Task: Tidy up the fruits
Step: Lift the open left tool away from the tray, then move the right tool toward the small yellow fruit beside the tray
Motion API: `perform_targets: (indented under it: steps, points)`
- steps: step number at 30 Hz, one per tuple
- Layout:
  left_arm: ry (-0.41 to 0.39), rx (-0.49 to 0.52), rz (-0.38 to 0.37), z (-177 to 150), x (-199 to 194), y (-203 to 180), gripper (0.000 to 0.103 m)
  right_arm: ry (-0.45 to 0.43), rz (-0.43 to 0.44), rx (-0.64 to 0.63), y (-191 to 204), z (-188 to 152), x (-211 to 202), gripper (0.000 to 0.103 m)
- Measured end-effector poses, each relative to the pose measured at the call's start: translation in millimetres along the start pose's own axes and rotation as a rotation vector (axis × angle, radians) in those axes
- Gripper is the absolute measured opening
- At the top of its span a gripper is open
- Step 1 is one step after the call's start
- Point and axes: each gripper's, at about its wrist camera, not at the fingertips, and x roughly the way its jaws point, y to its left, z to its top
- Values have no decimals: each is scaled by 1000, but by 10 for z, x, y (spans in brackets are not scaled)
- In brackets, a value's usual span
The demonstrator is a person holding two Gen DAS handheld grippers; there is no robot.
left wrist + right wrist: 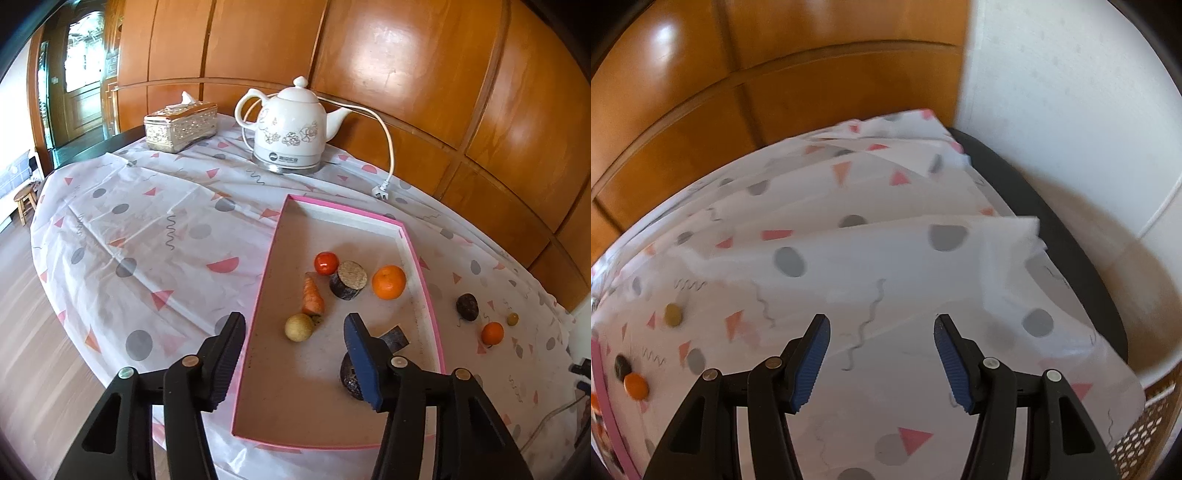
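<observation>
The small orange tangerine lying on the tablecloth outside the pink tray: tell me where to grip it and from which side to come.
Grip the small round orange tangerine across its widest middle, coming from above. It is round, so the pads hold best at the middle. It sits apart from the dark brown fruit and the small olive-green fruit, leaving room on its sides. The open right tongs, with nothing between them, look better placed.

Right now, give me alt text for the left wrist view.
The open left tool hovers over a pink-rimmed tray holding a tomato, carrot, orange and other produce. A white kettle and tissue box stand behind on the patterned tablecloth.
</observation>
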Motion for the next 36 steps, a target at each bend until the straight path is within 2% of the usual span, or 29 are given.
perform_targets:
  steps: [4,8,14,19,22,25,28,36]
  points:
    - [-1,-16,15,-12,-14,58,60,11,-1,34,-77,4,20,59]
    - [1,-24,29,-25,-20,102,64,3,17,5,-19,-6,1,59]
    - [13,-42,32,-58,-14,183,64,-17,50,-72,153,-28,-39,59]
    - [8,-68,42,-60,-37,280,64,-16,60,-86,190,-34,-32,59]
    - [9,-76,57,-81,-48,348,64,-4,96,-102,236,-48,-24,59]
    - [15,-86,72,-104,-41,413,64,21,148,-156,363,-85,-3,59]
    - [20,-91,81,-118,-30,457,64,51,235,-241,568,-164,-15,59]
    - [18,-98,70,-125,-23,487,64,97,327,-448,1136,-431,-141,59]
